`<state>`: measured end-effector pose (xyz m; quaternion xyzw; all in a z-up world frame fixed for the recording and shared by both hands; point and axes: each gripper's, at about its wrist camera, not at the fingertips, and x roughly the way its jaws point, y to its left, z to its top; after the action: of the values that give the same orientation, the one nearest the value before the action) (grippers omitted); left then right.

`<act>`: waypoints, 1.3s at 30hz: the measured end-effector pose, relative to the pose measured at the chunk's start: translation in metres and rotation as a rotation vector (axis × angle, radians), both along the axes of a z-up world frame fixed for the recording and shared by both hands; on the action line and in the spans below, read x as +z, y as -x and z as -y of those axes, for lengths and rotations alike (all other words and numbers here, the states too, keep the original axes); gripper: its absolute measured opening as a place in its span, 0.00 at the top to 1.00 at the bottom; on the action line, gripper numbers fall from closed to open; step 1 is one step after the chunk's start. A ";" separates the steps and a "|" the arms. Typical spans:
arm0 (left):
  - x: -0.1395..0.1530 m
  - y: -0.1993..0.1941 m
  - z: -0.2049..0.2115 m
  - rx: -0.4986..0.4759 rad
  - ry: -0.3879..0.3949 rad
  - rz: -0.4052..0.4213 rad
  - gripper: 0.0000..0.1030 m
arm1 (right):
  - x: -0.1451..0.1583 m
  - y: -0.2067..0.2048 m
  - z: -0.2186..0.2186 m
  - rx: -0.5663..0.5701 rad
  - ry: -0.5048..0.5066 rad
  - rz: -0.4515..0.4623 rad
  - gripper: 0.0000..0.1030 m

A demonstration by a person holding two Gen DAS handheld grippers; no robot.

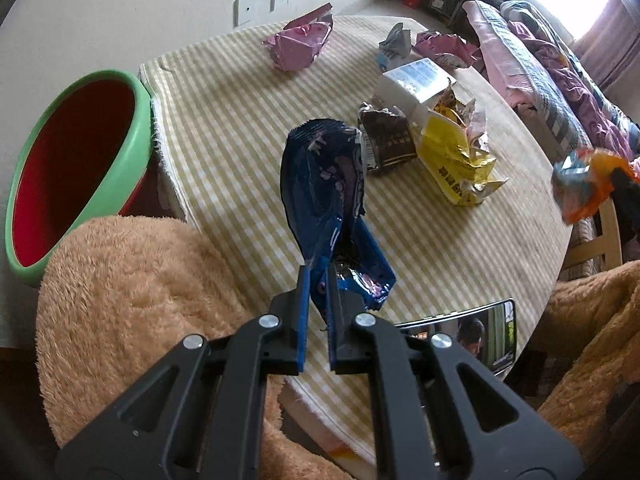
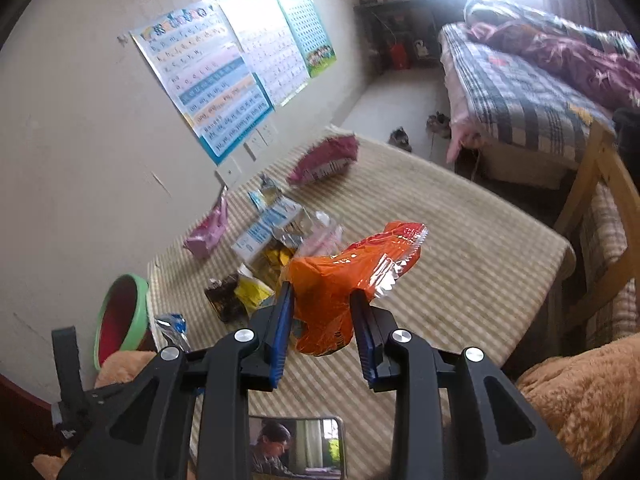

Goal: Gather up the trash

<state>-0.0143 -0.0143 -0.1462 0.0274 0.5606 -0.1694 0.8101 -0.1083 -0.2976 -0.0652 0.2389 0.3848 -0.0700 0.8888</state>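
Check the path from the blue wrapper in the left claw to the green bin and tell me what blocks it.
Nothing visible blocks it. The left claw holds the blue wrapper above the table's striped cloth; the green bin stands open just beyond the table's edge.

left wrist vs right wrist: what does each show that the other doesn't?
Left wrist only: the left gripper with its fingers shut on the blue wrapper.
Right wrist only: the right gripper clamping the orange wrapper, plus the wall posters.
Both: the striped table, green bin, yellow wrapper, pink wrappers, phone and bed.
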 end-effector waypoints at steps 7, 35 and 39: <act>-0.002 0.000 -0.003 0.002 -0.034 0.006 0.93 | -0.022 0.005 -0.004 0.017 -0.021 -0.024 0.72; 0.042 -0.050 -0.041 0.107 -0.012 0.134 0.93 | 0.003 -0.073 -0.051 0.207 -0.009 0.014 0.71; 0.048 -0.058 -0.067 0.166 -0.023 0.154 0.93 | 0.010 -0.090 -0.076 0.279 0.003 0.018 0.71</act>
<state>0.0440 0.0526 -0.0980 0.0034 0.4989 -0.0927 0.8617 -0.0185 -0.2216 -0.0554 0.1824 0.4064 0.0556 0.8936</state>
